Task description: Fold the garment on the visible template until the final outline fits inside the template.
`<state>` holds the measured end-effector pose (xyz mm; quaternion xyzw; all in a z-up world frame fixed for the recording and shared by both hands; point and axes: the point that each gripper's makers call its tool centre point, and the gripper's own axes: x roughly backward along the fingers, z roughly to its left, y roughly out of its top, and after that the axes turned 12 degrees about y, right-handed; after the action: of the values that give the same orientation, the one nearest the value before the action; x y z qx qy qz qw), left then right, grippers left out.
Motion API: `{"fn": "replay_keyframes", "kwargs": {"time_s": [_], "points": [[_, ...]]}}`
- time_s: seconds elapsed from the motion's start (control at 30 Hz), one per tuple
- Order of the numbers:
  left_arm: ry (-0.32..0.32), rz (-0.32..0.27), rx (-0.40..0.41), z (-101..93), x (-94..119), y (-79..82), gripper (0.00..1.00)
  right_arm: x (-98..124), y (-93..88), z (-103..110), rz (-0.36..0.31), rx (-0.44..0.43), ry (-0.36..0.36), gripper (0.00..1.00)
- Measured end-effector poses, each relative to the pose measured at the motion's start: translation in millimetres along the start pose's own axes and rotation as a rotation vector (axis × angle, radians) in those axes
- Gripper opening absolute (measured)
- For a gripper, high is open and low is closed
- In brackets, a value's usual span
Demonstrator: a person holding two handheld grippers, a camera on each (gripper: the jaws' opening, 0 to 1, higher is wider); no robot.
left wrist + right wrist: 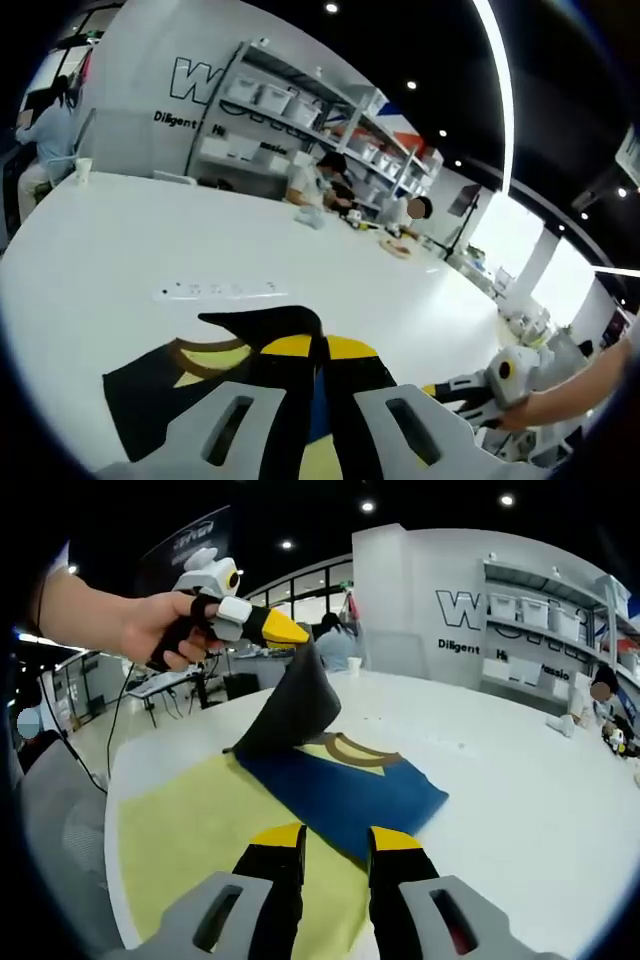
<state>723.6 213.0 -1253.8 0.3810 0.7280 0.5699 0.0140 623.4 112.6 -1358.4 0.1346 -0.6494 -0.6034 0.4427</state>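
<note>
A navy garment (pixel 350 785) with a tan neck trim lies on a yellow template (pixel 190 820) on the white table (pixel 520 810). In the right gripper view a hand holds my left gripper (pixel 290 632) up at the upper left, shut on a corner of the garment, which hangs lifted in a dark fold. In the left gripper view the garment (pixel 160 385) drapes across my left gripper (pixel 318 348). My right gripper (pixel 336 838) hovers open just above the garment's near edge, with nothing between its jaws. It also shows at the lower right as the right gripper (pixel 442 390).
A white power strip (pixel 220 290) lies on the table (pixel 150 220) beyond the garment. Several people sit at the far side with small items (pixel 395 243) in front of them. Shelving (pixel 290 110) lines the back wall. A chair (pixel 60 830) stands off the table's near edge.
</note>
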Motion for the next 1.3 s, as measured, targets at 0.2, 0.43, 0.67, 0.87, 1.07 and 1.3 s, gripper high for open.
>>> {"fn": "replay_keyframes", "kwargs": {"time_s": [0.2,0.43,0.67,0.87,1.07,1.3], "points": [[0.022,0.031,-0.069,-8.1,-16,-17.0,0.01,0,0.0,-1,0.006,0.002,0.005,0.19],[0.050,0.077,-0.120,-6.0,-39,-43.8,0.01,2,-1.9,-3,0.030,0.010,0.010,0.19],[0.064,0.104,-0.138,-9.1,-50,-58.8,0.01,2,-0.4,-4,0.044,0.021,0.015,0.18],[0.065,0.148,-0.153,-7.1,-56,-72.4,0.01,2,-2.4,-3,0.049,0.018,0.014,0.18],[0.064,0.175,-0.164,-11.1,-62,-82.7,0.01,3,-5.2,-4,0.050,0.009,0.007,0.18],[0.002,0.224,-0.181,-30.7,-73,-102.1,0.02,5,-9.0,-5,0.051,-0.001,-0.002,0.18]]}}
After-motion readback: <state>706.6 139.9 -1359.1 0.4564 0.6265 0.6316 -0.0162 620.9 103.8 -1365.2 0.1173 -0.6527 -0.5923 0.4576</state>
